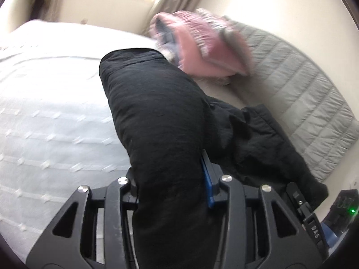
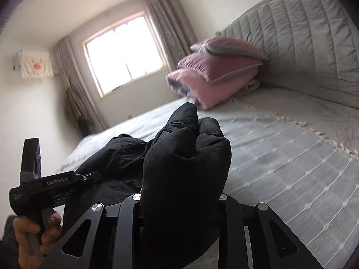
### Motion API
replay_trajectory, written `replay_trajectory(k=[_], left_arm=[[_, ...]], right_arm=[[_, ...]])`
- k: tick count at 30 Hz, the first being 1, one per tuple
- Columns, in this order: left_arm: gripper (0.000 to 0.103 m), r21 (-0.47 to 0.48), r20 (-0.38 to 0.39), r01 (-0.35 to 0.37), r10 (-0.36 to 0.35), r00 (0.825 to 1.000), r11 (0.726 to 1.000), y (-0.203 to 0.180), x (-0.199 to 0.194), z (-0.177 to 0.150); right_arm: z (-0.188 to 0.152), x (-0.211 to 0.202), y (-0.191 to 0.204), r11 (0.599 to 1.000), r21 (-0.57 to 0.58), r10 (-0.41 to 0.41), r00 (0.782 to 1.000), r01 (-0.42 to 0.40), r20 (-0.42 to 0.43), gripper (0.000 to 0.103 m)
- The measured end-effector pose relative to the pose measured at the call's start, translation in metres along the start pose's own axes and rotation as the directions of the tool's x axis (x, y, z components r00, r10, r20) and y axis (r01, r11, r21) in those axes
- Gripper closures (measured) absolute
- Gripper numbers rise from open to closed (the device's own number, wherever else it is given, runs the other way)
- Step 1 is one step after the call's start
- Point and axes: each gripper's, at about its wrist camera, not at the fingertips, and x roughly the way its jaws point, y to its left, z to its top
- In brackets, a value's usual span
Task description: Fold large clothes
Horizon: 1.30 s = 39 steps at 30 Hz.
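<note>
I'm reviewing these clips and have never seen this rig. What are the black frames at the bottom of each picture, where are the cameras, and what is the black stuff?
No robot here: a person holds a handheld two-finger gripper in each hand. Each picture comes from a fisheye camera on one gripper, looking along its fingers. The left gripper and the right gripper are each clamped on a bunch of a black padded garment, above a bed with a white bedspread. Pink folded bedding lies by the grey headboard. The person's left hand shows in the right view.
</note>
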Motion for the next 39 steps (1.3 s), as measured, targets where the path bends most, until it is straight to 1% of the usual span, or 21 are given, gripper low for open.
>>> replay_trajectory(k=[4,7,9,10,11,12,13,14,15,17,18,20,22,24,25,27,29,31,33,36,39], left_arm=[[0.060,-0.017,-0.007,0.099,-0.099,0.995,0.995,-0.052,0.049,0.006],[0.057,-0.047,-0.052,0.164,-0.167,0.985,0.985,-0.083,0.109,-0.009],[0.050,-0.097,-0.160,0.156,-0.170,0.972,0.983,-0.086,0.155,-0.034],[0.049,-0.151,-0.269,0.141,-0.178,0.947,0.978,-0.081,0.189,-0.055],[0.045,-0.186,-0.338,0.126,-0.184,0.923,0.974,-0.075,0.204,-0.070],[0.036,-0.235,-0.386,0.092,-0.180,0.905,0.968,-0.064,0.219,-0.087],[0.035,-0.295,-0.320,0.145,-0.240,0.916,0.944,-0.052,0.216,-0.095],[0.035,-0.311,-0.310,0.168,-0.267,0.913,0.935,-0.048,0.213,-0.096],[0.035,-0.320,-0.314,0.180,-0.283,0.906,0.930,-0.045,0.210,-0.094],[0.035,-0.324,-0.337,0.183,-0.294,0.894,0.928,-0.040,0.202,-0.084],[0.035,-0.326,-0.343,0.176,-0.290,0.894,0.929,-0.036,0.197,-0.079],[0.035,-0.343,-0.329,0.166,-0.284,0.901,0.925,-0.030,0.184,-0.065],[0.035,-0.371,-0.302,0.206,-0.328,0.895,0.905,-0.023,0.167,-0.056],[0.035,-0.338,-0.303,0.203,-0.310,0.901,0.919,-0.018,0.145,-0.056],[0.035,-0.301,-0.307,0.189,-0.283,0.909,0.935,-0.017,0.133,-0.056],[0.035,-0.174,-0.306,0.108,-0.158,0.939,0.979,-0.015,0.101,-0.062],[0.035,-0.066,-0.277,0.045,-0.061,0.959,0.997,-0.012,0.068,-0.072],[0.035,0.012,-0.276,-0.016,0.019,0.961,1.000,-0.009,0.038,-0.089],[0.035,0.053,-0.278,-0.011,0.026,0.960,0.999,-0.019,0.019,-0.098],[0.032,0.173,-0.224,-0.026,0.065,0.972,0.985,-0.038,-0.031,-0.117],[0.019,0.278,-0.141,-0.044,0.086,0.986,0.960,-0.058,-0.083,-0.127]], right_arm=[[0.034,-0.010,-0.056,1.000,0.020,-0.024,0.998,0.023,0.061,0.076],[0.061,-0.014,-0.104,0.998,0.029,-0.065,0.994,0.063,0.092,0.076],[0.072,-0.009,-0.147,0.993,0.049,-0.112,0.990,0.108,0.091,0.074],[0.073,-0.006,-0.169,0.989,0.073,-0.134,0.989,0.129,0.067,0.072],[0.072,0.003,-0.194,0.981,0.110,-0.165,0.986,0.162,0.019,0.063],[0.064,0.017,-0.225,0.961,0.163,-0.215,0.974,0.224,-0.071,0.052],[0.055,0.031,-0.248,0.939,0.195,-0.253,0.954,0.281,-0.158,0.045],[0.039,0.050,-0.275,0.904,0.214,-0.301,0.907,0.370,-0.293,0.028],[0.024,0.060,-0.293,0.890,0.221,-0.304,0.880,0.399,-0.364,0.021],[0.005,0.051,-0.316,0.901,0.312,-0.200,0.927,0.301,-0.319,0.020],[0.002,0.046,-0.321,0.894,0.349,-0.178,0.937,0.282,-0.300,0.020],[0.002,0.040,-0.321,0.885,0.364,-0.191,0.940,0.289,-0.282,0.020],[0.007,0.039,-0.316,0.881,0.350,-0.224,0.933,0.318,-0.283,0.020],[0.013,0.032,-0.314,0.864,0.372,-0.245,0.929,0.338,-0.276,0.020],[0.017,0.027,-0.315,0.850,0.402,-0.251,0.932,0.341,-0.262,0.020],[0.019,0.011,-0.324,0.811,0.477,-0.257,0.939,0.338,-0.228,0.020],[0.018,-0.006,-0.328,0.782,0.474,-0.324,0.914,0.405,-0.245,0.020],[0.021,-0.022,-0.307,0.784,0.409,-0.395,0.884,0.467,-0.252,0.020],[0.020,-0.048,-0.276,0.794,0.372,-0.431,0.876,0.481,-0.215,0.020],[0.012,-0.090,-0.221,0.805,0.374,-0.442,0.886,0.461,-0.142,0.020],[0.001,-0.112,-0.159,0.837,0.306,-0.440,0.891,0.453,-0.115,0.020]])
